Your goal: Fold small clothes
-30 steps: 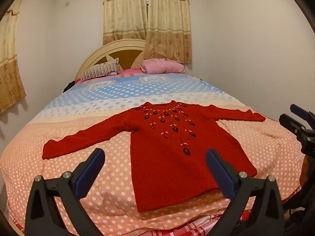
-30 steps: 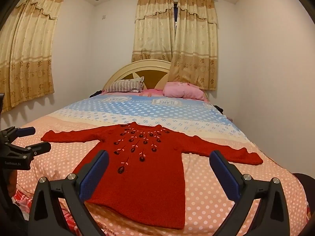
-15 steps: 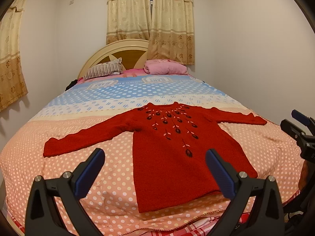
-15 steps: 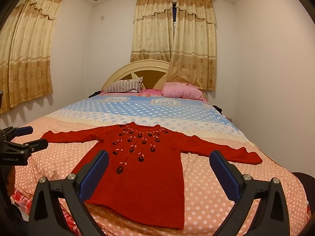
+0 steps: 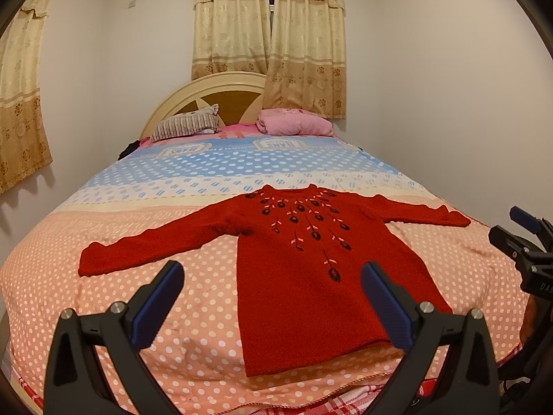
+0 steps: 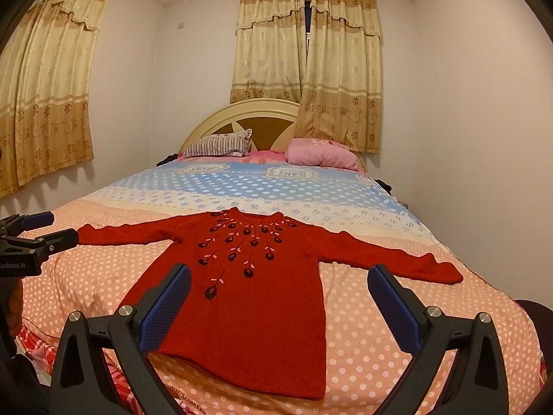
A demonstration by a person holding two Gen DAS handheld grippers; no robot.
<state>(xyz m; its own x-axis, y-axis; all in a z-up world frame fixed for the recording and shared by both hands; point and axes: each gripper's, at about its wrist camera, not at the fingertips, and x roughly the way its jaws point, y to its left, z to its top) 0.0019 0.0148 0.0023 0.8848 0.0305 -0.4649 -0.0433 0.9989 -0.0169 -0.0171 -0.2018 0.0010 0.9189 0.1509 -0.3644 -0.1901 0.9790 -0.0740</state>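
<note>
Both cameras are sitting slightly higher than a second ago, so more of the polka-dot bedspread is showing around the garment. Nearest, the left gripper (image 5: pixel 271 299) is hovering over the foot of the bed with its blue-padded fingers (image 5: pixel 157 302) spread wide and holding nothing; the right gripper (image 6: pixel 278 302) is doing the same, jaws parted and empty. Just beyond both, the small red knitted sweater with dark embroidered flowers (image 5: pixel 311 263) is lying flat and face up on the peach dotted bedspread (image 5: pixel 193 311), sleeves stretched out to either side, hem toward the grippers and untouched by them. Farther back, a striped pillow (image 6: pixel 217 145) and a pink pillow (image 6: pixel 319 155) are resting against the arched cream headboard (image 6: pixel 262 110).
</note>
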